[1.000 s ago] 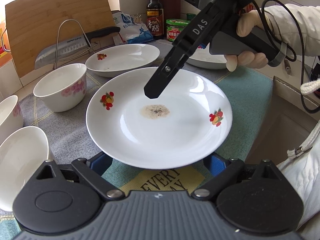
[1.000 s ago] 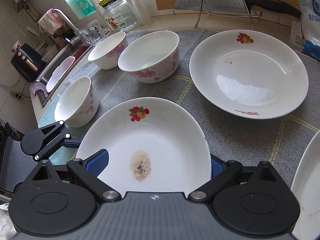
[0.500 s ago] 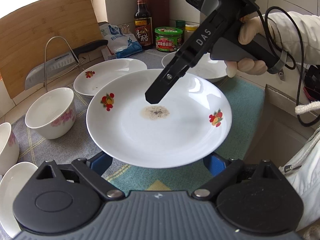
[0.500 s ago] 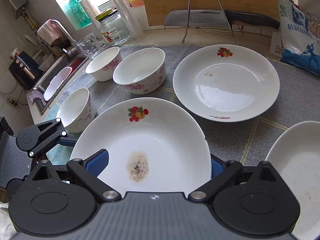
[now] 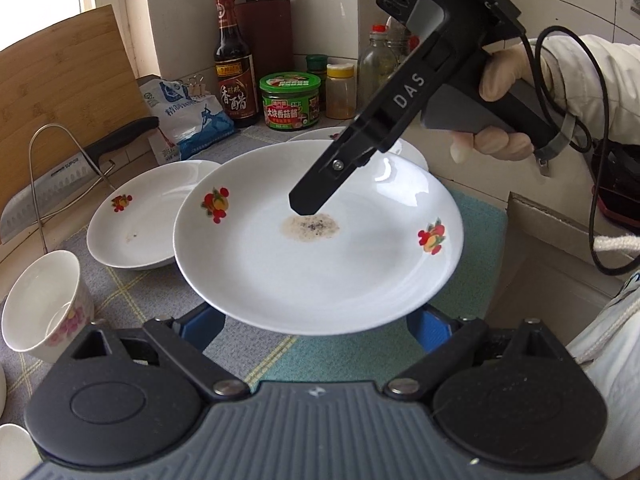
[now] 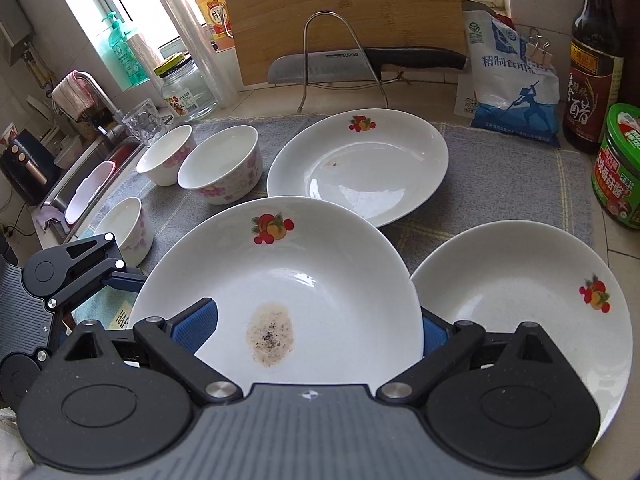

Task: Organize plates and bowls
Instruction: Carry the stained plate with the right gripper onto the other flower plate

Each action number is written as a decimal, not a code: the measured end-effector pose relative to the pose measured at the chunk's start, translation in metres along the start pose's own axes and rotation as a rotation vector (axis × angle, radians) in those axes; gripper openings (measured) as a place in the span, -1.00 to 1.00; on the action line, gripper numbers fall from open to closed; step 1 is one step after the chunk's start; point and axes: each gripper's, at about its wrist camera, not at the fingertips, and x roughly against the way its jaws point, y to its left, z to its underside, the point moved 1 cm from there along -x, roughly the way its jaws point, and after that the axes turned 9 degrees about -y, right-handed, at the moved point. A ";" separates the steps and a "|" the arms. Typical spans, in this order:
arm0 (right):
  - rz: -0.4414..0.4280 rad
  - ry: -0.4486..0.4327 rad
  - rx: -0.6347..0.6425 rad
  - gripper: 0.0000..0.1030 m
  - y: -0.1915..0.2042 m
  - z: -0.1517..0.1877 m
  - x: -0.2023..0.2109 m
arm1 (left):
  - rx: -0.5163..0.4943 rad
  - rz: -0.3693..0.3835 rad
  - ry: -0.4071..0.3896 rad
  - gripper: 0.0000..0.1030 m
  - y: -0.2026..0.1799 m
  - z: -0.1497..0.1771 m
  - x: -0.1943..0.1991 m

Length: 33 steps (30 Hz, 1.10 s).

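Note:
A white plate with fruit prints and a brown stain (image 5: 320,256) is held in the air between both grippers; it also shows in the right wrist view (image 6: 288,288). My left gripper (image 5: 316,326) has its blue pads on the near rim. My right gripper (image 6: 316,328) grips the opposite rim, its upper finger (image 5: 316,196) lying over the plate. A second plate (image 6: 360,168) lies on the grey mat and a third plate (image 6: 528,300) to its right. Three floral bowls (image 6: 220,176) stand at the left.
A cutting board (image 6: 340,12), a knife on a wire rack (image 6: 360,64), a salt bag (image 6: 512,92), a vinegar bottle (image 6: 592,72) and a green jar (image 6: 620,168) line the back. The sink (image 6: 88,184) is at the far left.
The held plate has risen off the mat and moved toward the back right, now over the edges of the other two plates. Both grippers moved with it.

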 end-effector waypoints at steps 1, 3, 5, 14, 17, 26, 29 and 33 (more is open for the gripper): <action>0.006 -0.003 -0.003 0.97 -0.004 0.001 0.004 | -0.004 0.008 -0.002 0.88 -0.003 -0.003 -0.004; 0.021 -0.012 -0.006 0.97 -0.015 0.003 0.012 | -0.009 0.021 -0.002 0.88 -0.006 -0.009 -0.013; 0.036 -0.019 -0.015 0.97 -0.025 0.005 0.020 | -0.015 0.036 -0.004 0.88 -0.009 -0.015 -0.023; 0.091 -0.044 -0.050 0.97 -0.064 0.010 0.040 | -0.037 0.091 -0.004 0.88 -0.024 -0.033 -0.065; 0.102 -0.046 -0.059 0.97 -0.075 0.011 0.043 | -0.044 0.099 0.000 0.88 -0.027 -0.036 -0.074; 0.118 -0.043 -0.085 0.97 -0.094 0.015 0.037 | -0.045 0.108 0.031 0.88 -0.031 -0.040 -0.095; 0.114 -0.046 -0.097 0.97 -0.099 0.014 0.034 | -0.038 0.109 0.044 0.88 -0.030 -0.041 -0.100; 0.121 -0.047 -0.104 0.97 -0.104 0.012 0.031 | -0.034 0.106 0.046 0.88 -0.028 -0.044 -0.105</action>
